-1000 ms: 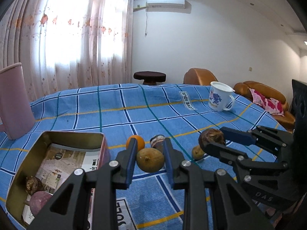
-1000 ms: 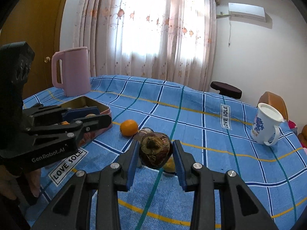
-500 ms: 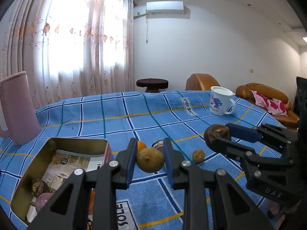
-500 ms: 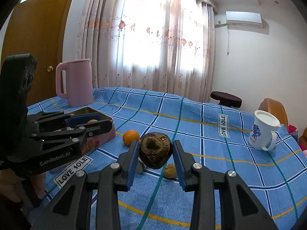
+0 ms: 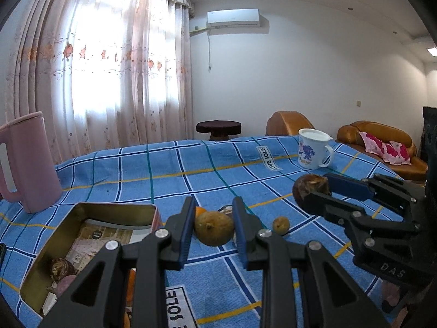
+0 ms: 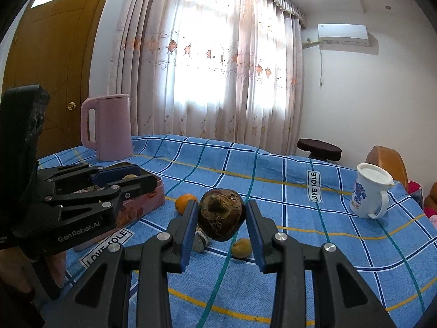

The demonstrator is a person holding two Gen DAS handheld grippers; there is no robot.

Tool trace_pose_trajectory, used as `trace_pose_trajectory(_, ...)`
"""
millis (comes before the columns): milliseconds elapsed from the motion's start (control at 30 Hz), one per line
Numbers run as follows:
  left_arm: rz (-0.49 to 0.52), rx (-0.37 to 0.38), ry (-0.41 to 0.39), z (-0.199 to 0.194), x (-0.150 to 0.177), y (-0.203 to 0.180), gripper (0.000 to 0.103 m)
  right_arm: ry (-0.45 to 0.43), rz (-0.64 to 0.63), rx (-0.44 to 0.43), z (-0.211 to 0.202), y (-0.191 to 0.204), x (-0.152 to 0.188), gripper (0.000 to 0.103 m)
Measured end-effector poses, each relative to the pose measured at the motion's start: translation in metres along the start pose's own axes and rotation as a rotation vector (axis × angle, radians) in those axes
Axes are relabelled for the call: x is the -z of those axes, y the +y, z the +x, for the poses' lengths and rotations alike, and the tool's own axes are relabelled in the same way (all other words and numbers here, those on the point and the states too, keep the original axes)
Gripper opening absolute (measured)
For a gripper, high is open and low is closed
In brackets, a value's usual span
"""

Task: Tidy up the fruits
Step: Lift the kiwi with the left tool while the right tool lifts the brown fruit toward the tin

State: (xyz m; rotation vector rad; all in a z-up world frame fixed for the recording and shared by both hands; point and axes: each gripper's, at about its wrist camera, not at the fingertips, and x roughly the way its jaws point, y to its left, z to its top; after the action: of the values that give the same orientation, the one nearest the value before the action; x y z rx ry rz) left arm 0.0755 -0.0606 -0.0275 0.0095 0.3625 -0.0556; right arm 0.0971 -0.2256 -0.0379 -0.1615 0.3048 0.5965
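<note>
Left hand-held gripper (image 5: 213,228) marked "GenRobot.AI" clamps a yellowish fruit (image 5: 214,228); right hand-held gripper (image 6: 221,220) marked "DAS" clamps a brown fruit (image 6: 221,214)

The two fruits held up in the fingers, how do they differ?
The left gripper holds a yellow-brown fruit, smooth and oval. The right gripper holds a dark brown fruit, rough, rounder and seemingly bigger, with a stub on top. Both are clamped between blue fingers above the blue cloth.

Blue checked tablecloth (image 5: 174,183) bearing pink plastic jug (image 5: 26,164), white printed mug (image 5: 314,149), open gold tin (image 5: 82,210), orange (image 6: 183,201), small yellowish fruit (image 5: 281,224).
</note>
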Motion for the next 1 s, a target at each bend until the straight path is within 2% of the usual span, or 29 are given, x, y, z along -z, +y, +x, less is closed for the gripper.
trace_pose_trajectory(667, -0.023, 0.003, 0.013, -0.007, 0.003, 0.007, 0.029, 0.01, -0.005, -0.016, 0.007, 0.012, -0.004, 0.037)
trace_pose_trajectory(1000, -0.075, -0.033, 0.022, -0.013, 0.003, 0.036, 0.029, 0.022, -0.009, -0.065, 0.021, 0.029, -0.014, 0.037)
